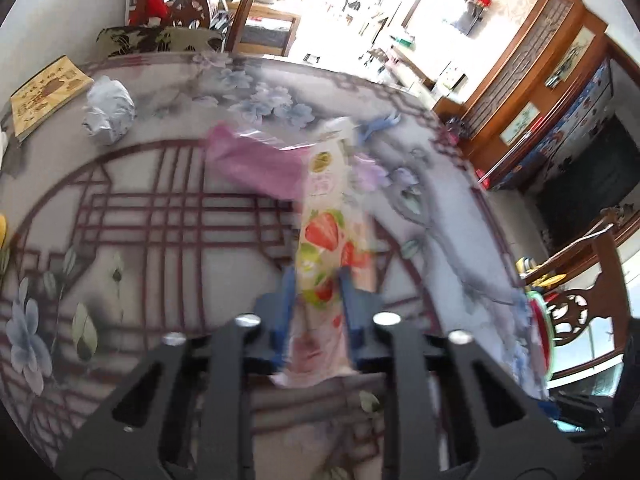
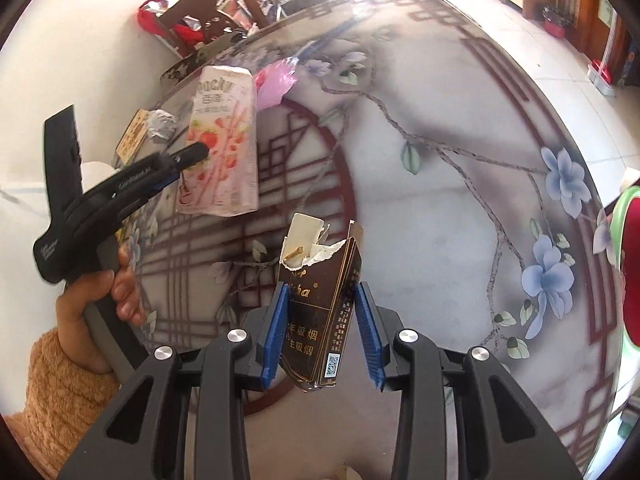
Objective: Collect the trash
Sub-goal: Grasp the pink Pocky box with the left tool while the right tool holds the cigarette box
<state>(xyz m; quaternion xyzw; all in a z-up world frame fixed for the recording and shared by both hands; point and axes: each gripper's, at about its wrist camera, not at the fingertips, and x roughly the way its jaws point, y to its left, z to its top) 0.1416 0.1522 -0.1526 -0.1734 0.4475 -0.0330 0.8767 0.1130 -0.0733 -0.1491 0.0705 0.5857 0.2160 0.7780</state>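
the left gripper (image 1: 316, 280) is clamping its 2 blue fingers (image 1: 285, 300) narrowly on the long sides of a pink strawberry snack box (image 1: 326, 240), which is hanging lifted above the table (image 1: 160, 220). from the right wrist view the same snack box (image 2: 222, 148) is being pinched at its lower half, tilted and clear of the tabletop. the right gripper (image 2: 320, 320) is sitting a little wider, its blue fingers (image 2: 276, 320) pressing against both sides of a torn dark cigarette pack (image 2: 320, 300) that is standing upright between them with its ripped top showing. a pink plastic bag (image 1: 256, 160) is lying near the far edge of the table, and a crumpled white paper ball (image 1: 108, 110) is resting beside a yellow book (image 1: 44, 94) at the far left edge.
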